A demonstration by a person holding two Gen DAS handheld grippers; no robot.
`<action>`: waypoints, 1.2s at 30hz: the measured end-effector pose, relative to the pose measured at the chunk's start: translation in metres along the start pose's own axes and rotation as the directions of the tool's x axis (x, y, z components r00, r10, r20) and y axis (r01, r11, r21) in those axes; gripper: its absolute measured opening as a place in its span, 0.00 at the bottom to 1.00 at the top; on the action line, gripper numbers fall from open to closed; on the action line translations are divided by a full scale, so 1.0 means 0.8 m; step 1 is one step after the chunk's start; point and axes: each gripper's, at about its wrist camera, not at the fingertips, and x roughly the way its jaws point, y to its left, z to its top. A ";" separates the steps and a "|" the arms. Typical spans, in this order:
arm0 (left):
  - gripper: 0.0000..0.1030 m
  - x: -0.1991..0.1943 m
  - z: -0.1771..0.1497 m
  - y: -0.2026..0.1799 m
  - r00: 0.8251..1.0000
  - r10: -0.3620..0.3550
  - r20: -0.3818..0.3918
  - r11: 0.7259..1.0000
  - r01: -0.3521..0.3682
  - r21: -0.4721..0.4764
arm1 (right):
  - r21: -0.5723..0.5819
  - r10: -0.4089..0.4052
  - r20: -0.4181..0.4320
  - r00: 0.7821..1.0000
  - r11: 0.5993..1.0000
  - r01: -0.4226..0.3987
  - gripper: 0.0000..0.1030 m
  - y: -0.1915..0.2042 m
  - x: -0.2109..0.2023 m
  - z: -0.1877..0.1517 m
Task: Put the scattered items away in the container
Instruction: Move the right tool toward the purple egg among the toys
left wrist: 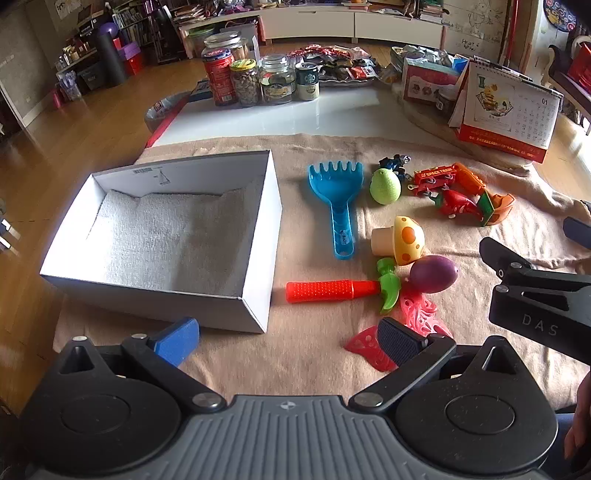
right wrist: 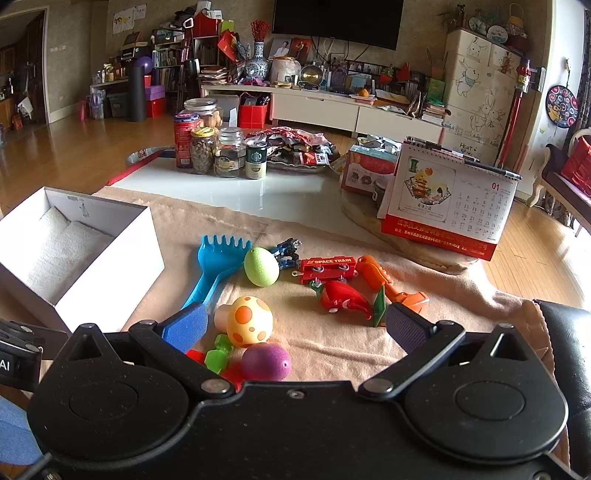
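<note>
White box [left wrist: 255, 236], towel-lined, no toys inside: table's left side, on beige cloth [left wrist: 314, 354]. Toys scattered right of box: blue rake [left wrist: 338, 206], green egg [left wrist: 385, 186], red train [left wrist: 436, 179], mushroom [left wrist: 404, 240], purple egg [left wrist: 433, 274], red-handled hammer [left wrist: 332, 290]. Left claw [left wrist: 288, 339]: spread wide, holding nothing, over near edge. Right claw [right wrist: 295, 326]: spread wide, holding nothing, over mushroom and purple egg.

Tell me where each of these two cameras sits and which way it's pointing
Left wrist: rides the left gripper, jaws open, looking forward over the white box and toys; the right gripper shows at the right edge.
Right wrist: rides the right gripper, jaws open, low over the toys, facing the TV; the left gripper peeks in at left.
Shared: white box, blue rake, mushroom toy, purple egg, desk calendar.
</note>
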 end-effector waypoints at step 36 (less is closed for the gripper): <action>1.00 0.012 -0.027 -0.058 0.982 -0.137 0.129 0.975 0.111 0.193 | -0.016 -0.022 -0.057 0.998 1.000 0.021 0.97 -0.006 0.017 0.005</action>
